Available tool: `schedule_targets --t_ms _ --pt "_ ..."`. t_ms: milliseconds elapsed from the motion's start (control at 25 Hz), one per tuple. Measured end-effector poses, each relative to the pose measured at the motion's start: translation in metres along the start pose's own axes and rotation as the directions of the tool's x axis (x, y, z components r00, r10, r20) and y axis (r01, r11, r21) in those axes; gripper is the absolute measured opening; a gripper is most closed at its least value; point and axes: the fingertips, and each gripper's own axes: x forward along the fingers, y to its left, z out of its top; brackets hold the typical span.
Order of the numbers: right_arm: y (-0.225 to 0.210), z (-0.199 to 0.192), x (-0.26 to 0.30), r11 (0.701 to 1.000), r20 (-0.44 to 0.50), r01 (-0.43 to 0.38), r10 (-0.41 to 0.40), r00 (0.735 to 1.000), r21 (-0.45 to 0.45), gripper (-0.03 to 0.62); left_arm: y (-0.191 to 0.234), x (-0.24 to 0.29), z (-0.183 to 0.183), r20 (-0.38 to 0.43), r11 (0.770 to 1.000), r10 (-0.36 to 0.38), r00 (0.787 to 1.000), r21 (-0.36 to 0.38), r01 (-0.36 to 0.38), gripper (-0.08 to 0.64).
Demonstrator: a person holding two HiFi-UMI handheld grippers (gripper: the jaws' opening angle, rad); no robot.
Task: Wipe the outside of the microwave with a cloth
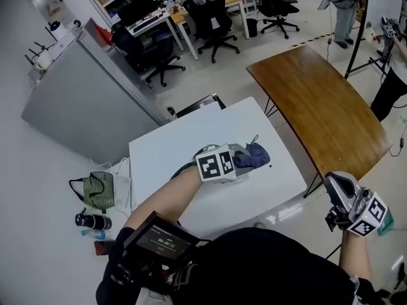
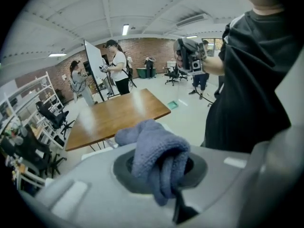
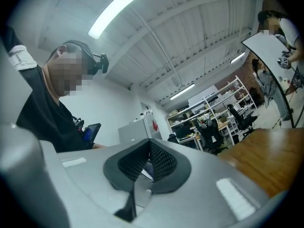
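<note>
A person seen from above holds two tongs, one in each hand. The left tongs (image 1: 244,160) (image 2: 161,167) reach out over a white square worktop (image 1: 172,154). They are clenched on the one cloth (image 1: 253,155) (image 2: 153,151), a blue-grey terry rag that bunches out past the tips over the worktop's right half. Whether it touches the surface cannot be told. The right tongs (image 1: 336,188) (image 3: 149,161) are held off to the person's right side, well apart from the worktop and above the floor (image 1: 216,75). Their two black mesh pads are pressed together with nothing between them. One small dark screen (image 1: 159,240) sits at the person's chest.

There are two tables. One is the white worktop. The other is a brown wooden table (image 1: 318,107) just beyond its far right corner. One tall grey cabinet (image 1: 82,107) stands to the left rear. On the floor left of the worktop lie one green bag (image 1: 96,190) and one black cylinder-shaped object (image 1: 93,221). At least three black office chairs (image 1: 213,24) stand by desks at the far end.

The floor is pale grey and glossy. The left gripper view shows a red brick wall (image 2: 142,49) and two people (image 2: 118,70) standing by a whiteboard (image 2: 95,63). The right gripper view shows a white ribbed ceiling with one long strip light (image 3: 123,6).
</note>
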Motion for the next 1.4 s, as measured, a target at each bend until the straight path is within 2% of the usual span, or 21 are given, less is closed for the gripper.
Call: schedule_targets --t_ms 80,160,240,280,320,360,440,520,560,640,680,800,880,960,1040,1120,1200,1400 --pt "-0.001 0.005 -0.001 1.000 0.016 -0.012 0.012 1.000 0.001 0.005 -0.002 -0.003 0.015 0.014 1.000 0.005 1.000 0.023 -0.005 0.058" --pt "0.003 0.001 0.008 0.999 0.019 -0.042 0.042 0.999 0.006 0.005 -0.008 -0.026 0.016 0.038 0.999 0.039 0.999 0.016 -0.040 0.058" --pt "0.012 -0.009 0.024 0.996 0.014 -0.083 0.082 0.996 0.023 0.005 -0.015 -0.066 0.001 0.088 0.991 0.123 0.989 -0.069 -0.117 0.058" --pt "0.018 -0.014 0.034 0.994 0.011 -0.106 0.105 0.994 0.035 0.005 -0.020 -0.091 -0.012 0.127 0.975 0.185 0.975 -0.150 -0.165 0.058" --pt "0.025 -0.019 0.046 0.990 0.007 -0.130 0.130 0.992 0.045 0.005 -0.028 -0.117 -0.027 0.168 0.946 0.253 0.953 -0.249 -0.208 0.058" --pt "0.034 -0.025 0.058 0.987 0.001 -0.155 0.155 0.988 0.053 0.005 -0.039 -0.144 -0.045 0.200 0.906 0.323 0.925 -0.348 -0.241 0.058" --pt "0.058 -0.036 0.085 0.977 -0.019 -0.206 0.208 0.978 0.057 0.005 -0.071 -0.190 -0.090 0.216 0.813 0.453 0.865 -0.498 -0.301 0.058" --pt "0.090 -0.048 0.112 0.965 -0.046 -0.257 0.260 0.965 0.048 0.005 -0.112 -0.224 -0.142 0.183 0.739 0.546 0.818 -0.565 -0.367 0.058" --pt "0.109 -0.055 0.126 0.959 -0.063 -0.279 0.281 0.958 0.040 0.005 -0.134 -0.235 -0.170 0.156 0.715 0.581 0.799 -0.568 -0.409 0.058" --pt "0.151 -0.069 0.152 0.950 -0.094 -0.312 0.314 0.945 0.028 0.005 -0.171 -0.249 -0.225 0.087 0.684 0.636 0.766 -0.523 -0.508 0.058" --pt "0.172 -0.076 0.163 0.945 -0.108 -0.325 0.326 0.939 0.025 0.005 -0.186 -0.252 -0.248 0.054 0.677 0.656 0.753 -0.483 -0.555 0.058" --pt "0.231 -0.097 0.191 0.938 -0.146 -0.346 0.346 0.927 0.020 0.005 -0.201 -0.254 -0.292 -0.022 0.679 0.697 0.716 -0.300 -0.670 0.058" --pt "0.255 -0.107 0.198 0.941 -0.170 -0.337 0.336 0.926 0.025 0.005 -0.195 -0.250 -0.302 -0.043 0.667 0.730 0.682 -0.172 -0.724 0.058" --pt "0.268 -0.109 0.195 0.948 -0.191 -0.317 0.315 0.930 0.020 0.005 -0.184 -0.244 -0.298 -0.033 0.638 0.766 0.642 -0.093 -0.765 0.058" --pt "0.270 -0.102 0.185 0.955 -0.195 -0.295 0.289 0.937 -0.002 0.005 -0.169 -0.233 -0.284 -0.033 0.616 0.787 0.616 -0.012 -0.788 0.058" --pt "0.263 -0.091 0.172 0.961 -0.189 -0.274 0.264 0.946 -0.026 0.005 -0.156 -0.215 -0.267 -0.054 0.618 0.786 0.616 0.094 -0.781 0.058" --pt "0.249 -0.082 0.154 0.967 -0.179 -0.250 0.238 0.954 -0.044 0.005 -0.142 -0.189 -0.245 -0.077 0.630 0.774 0.629 0.196 -0.751 0.058" --pt "0.183 -0.054 0.084 0.982 -0.140 -0.177 0.167 0.976 -0.063 0.005 -0.087 -0.105 -0.164 -0.109 0.653 0.738 0.666 0.362 -0.665 0.058"
